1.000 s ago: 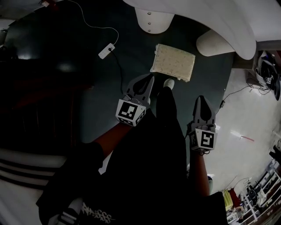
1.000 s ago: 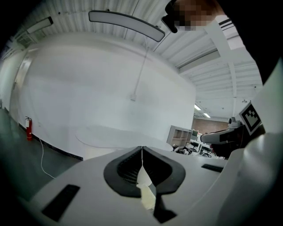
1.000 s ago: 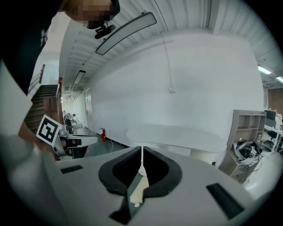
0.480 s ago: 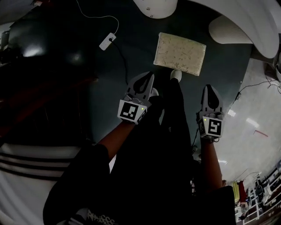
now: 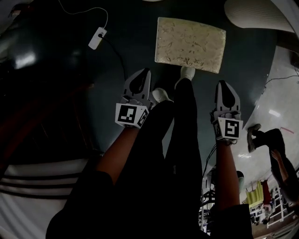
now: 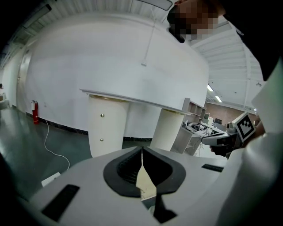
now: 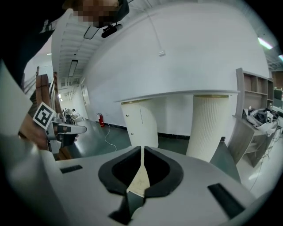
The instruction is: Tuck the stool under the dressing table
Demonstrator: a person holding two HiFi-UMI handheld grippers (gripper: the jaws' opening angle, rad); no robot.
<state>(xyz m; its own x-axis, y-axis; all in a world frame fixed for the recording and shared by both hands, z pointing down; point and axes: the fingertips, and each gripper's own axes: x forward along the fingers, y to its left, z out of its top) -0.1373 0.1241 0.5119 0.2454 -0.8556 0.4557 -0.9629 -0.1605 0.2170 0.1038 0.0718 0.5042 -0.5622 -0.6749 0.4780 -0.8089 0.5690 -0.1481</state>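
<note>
Stool (image 5: 190,44): cream, patterned rectangular seat, standing on the dark green floor (image 5: 117,112) out in front of the dressing table (image 5: 261,14), not under its top. Dressing table: white, beyond the stool, with a thin top (image 6: 132,99) on a rounded pedestal with two knobs (image 6: 105,128) and a ribbed column (image 7: 207,126). Left gripper (image 5: 138,83): near side of the stool, toward its left corner, apart from it, jaws together on nothing, a sliver of cream seat showing below the tips (image 6: 142,152). Right gripper (image 5: 225,93): near side of the stool, off its right corner, apart from it, jaws likewise closed and empty (image 7: 142,152). Light shoes (image 5: 187,72): just short of the stool's near edge, between the two grippers. White cable with a small box (image 5: 96,38): on the floor left of the stool. Dark furniture with pale stripes (image 5: 37,158): well left of the stool. Paler glossy floor (image 5: 280,102): right of the stool. Red fire extinguisher (image 6: 34,111): against the white wall, far left beyond the stool. Open shelf unit (image 7: 252,101): right of the stool, past the table.
</note>
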